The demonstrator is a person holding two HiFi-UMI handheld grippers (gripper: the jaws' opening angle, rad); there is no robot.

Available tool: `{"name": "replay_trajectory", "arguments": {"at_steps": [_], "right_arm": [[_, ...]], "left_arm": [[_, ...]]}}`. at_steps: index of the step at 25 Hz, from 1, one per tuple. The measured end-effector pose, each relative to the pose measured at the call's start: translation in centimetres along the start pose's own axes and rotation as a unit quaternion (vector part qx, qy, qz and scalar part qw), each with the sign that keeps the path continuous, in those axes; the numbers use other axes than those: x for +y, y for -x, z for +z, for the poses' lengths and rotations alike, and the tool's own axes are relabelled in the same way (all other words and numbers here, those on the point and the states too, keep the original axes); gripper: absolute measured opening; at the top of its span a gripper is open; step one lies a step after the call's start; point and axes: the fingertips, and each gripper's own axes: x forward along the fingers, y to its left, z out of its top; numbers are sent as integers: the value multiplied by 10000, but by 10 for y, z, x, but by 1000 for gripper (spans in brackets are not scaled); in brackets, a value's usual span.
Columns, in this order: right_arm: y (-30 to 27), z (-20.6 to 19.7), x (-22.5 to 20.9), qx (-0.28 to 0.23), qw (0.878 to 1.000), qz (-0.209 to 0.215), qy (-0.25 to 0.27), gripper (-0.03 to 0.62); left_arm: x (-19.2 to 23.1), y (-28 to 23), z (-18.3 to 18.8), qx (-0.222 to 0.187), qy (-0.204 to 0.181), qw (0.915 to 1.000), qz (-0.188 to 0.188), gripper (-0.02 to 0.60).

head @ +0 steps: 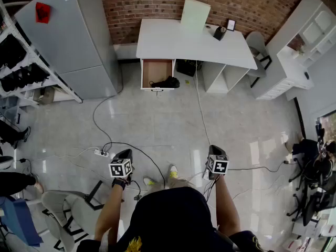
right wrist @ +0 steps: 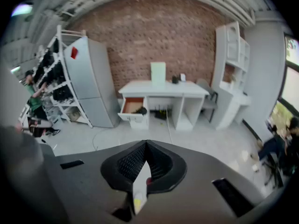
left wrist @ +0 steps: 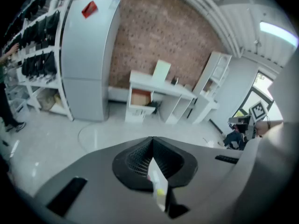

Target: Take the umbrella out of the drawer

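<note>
The white desk [head: 157, 41] stands at the far brick wall with its left drawer [head: 156, 71] pulled out. A black folded umbrella [head: 167, 82] lies at the drawer's front right, partly over its edge. My left gripper [head: 124, 153] and right gripper [head: 214, 149] hover over the floor, far short of the desk, both pointing at it. In the left gripper view the jaws of the left gripper [left wrist: 152, 146] meet with nothing between them. The right gripper [right wrist: 145, 148] is shut and empty too. The drawer [right wrist: 132, 105] and umbrella [right wrist: 141, 110] show small ahead; the drawer [left wrist: 139, 98] is also in the left gripper view.
A grey fridge [head: 79, 35] and a rack of shoes [head: 21, 67] stand left of the desk. Cables and a power strip [head: 101, 153] trail across the tiled floor. A chair [head: 63, 214] is at my left; white shelving [head: 294, 62] lines the right wall.
</note>
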Motion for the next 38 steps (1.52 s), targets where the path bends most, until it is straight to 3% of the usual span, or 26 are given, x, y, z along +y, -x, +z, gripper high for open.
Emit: {"name": "replay_trajectory", "arguments": {"at_steps": [3, 5, 7, 9, 11, 13, 16, 19, 23, 28, 31, 35, 38], "right_arm": [[20, 83, 30, -1012, 9918, 220, 754, 17], [35, 117, 52, -1443, 9828, 477, 1051, 17], [51, 142, 69, -1794, 9715, 706, 1382, 17], [70, 175, 74, -2308, 9527, 725, 1837, 17], [92, 219, 67, -2913, 9265, 631, 2296, 17], [114, 269, 54, -3480, 9009, 593, 2525, 17], [145, 334, 33, -4222, 8749, 585, 2298, 17], [143, 357, 32, -4457, 8698, 837, 1941, 17], [109, 343, 41, -4201, 8853, 1020, 1712, 17], [74, 285, 56, -3516, 9119, 1679, 1287, 17], [51, 234, 81, -2852, 9256, 2078, 1367, 17], [29, 218, 88, -2546, 9304, 2205, 1445, 17], [-2, 224, 72, -2372, 9379, 2046, 1488, 17]], "left_arm": [[-59, 12, 105, -1169, -625, 9904, -385, 15], [-94, 27, 146, -1691, -1052, 9789, -462, 15], [-122, 42, 168, -2040, -1542, 9663, -303, 15], [-142, 57, 188, -2418, -2157, 9459, 133, 15], [-158, 71, 206, -2781, -2774, 9180, 550, 15], [-169, 78, 221, -3026, -2991, 9023, 691, 15], [-177, 79, 244, -3245, -2621, 9068, 605, 15], [-177, 73, 268, -3420, -2107, 9139, 586, 15], [-182, 66, 289, -3458, -1878, 9168, 676, 15], [-196, 45, 278, -3194, -1347, 9368, 484, 15], [-194, 35, 252, -2869, -1305, 9472, 583, 15], [-168, 19, 233, -2485, -1134, 9600, 609, 15], [-146, -1, 243, -2452, -1031, 9616, 682, 15]]}}
